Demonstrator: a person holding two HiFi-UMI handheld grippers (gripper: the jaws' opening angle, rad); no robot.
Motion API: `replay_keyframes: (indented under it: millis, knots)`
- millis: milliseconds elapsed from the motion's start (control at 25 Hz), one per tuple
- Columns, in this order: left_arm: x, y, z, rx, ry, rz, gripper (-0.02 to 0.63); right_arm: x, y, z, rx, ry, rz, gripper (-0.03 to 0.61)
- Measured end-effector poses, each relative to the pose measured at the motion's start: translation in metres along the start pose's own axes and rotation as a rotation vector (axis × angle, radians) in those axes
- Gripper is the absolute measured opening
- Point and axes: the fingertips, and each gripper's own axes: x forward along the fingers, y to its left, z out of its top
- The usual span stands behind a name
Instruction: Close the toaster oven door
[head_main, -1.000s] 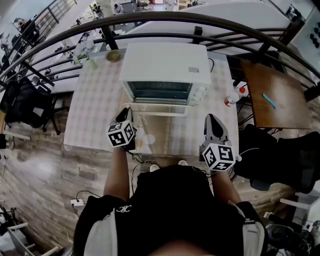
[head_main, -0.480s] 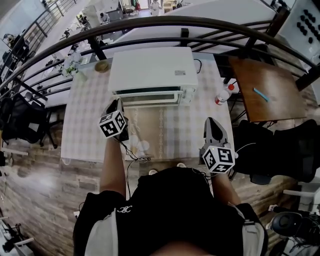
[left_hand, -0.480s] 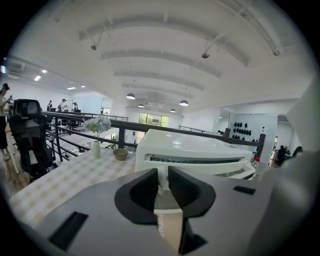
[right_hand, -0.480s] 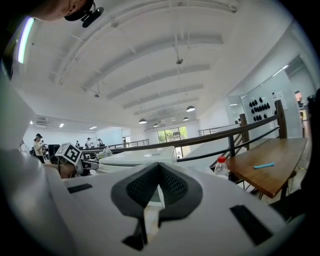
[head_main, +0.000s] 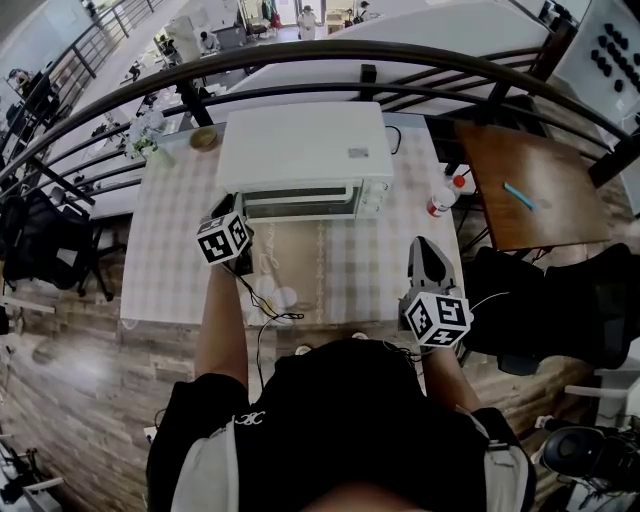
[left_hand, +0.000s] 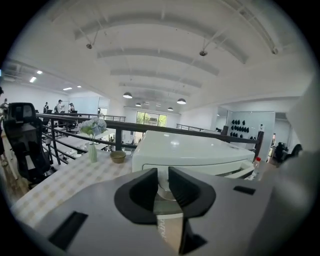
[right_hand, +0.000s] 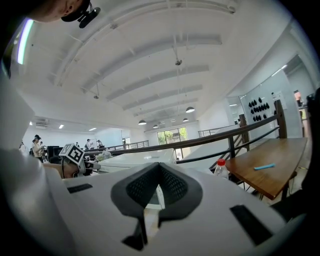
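The white toaster oven stands at the back of the checked table. Its glass door is tipped up almost against the front, a thin gap still showing at the right side of the door. My left gripper is at the door's left end. In the left gripper view its narrow-set jaws close on a rounded piece of the door handle. My right gripper hovers near the table's front right, away from the oven, its pads together with nothing between them.
A red-capped bottle stands right of the oven. A small bowl and a vase of flowers are at the back left. A cable trails over the front edge. A dark railing runs behind, and a wooden table sits to the right.
The door has swung up from lying flat to almost closed. My left gripper has moved forward and up with it toward the oven. The right gripper has stayed in place.
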Motion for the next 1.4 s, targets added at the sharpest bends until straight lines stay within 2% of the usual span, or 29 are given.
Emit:
replay_keyframes:
  millis: [80,200,360,440,520,640,800,1000,1400]
  knots:
    - [-0.008,0.002,0.006,-0.001,-0.038,0.026,0.061,0.002,0.006,0.003,-0.01,-0.005,0.017,-0.006]
    - [-0.039,-0.002,0.036,-0.01,-0.152,0.042,0.041,0.008,0.018,0.01,-0.031,-0.018,0.059,-0.006]
    - [-0.095,-0.021,0.096,0.1,-0.317,0.107,0.025,0.022,0.042,0.026,-0.071,-0.062,0.131,-0.007]
    - [-0.124,-0.036,0.119,0.172,-0.376,0.144,0.021,0.03,0.056,0.037,-0.089,-0.099,0.173,-0.006]
    - [-0.149,-0.053,0.133,0.194,-0.417,0.138,0.02,0.038,0.069,0.049,-0.097,-0.136,0.216,-0.007]
    - [-0.178,-0.074,0.132,0.189,-0.429,0.116,0.018,0.047,0.086,0.061,-0.11,-0.169,0.267,-0.008]
    - [-0.201,-0.083,0.112,0.217,-0.415,0.15,0.017,0.057,0.103,0.069,-0.146,-0.193,0.297,-0.008]
    - [-0.203,-0.084,0.092,0.199,-0.41,0.155,0.015,0.062,0.115,0.069,-0.173,-0.204,0.324,-0.008]
    - [-0.207,-0.082,0.083,0.191,-0.389,0.166,0.015,0.065,0.124,0.065,-0.166,-0.182,0.36,-0.008]
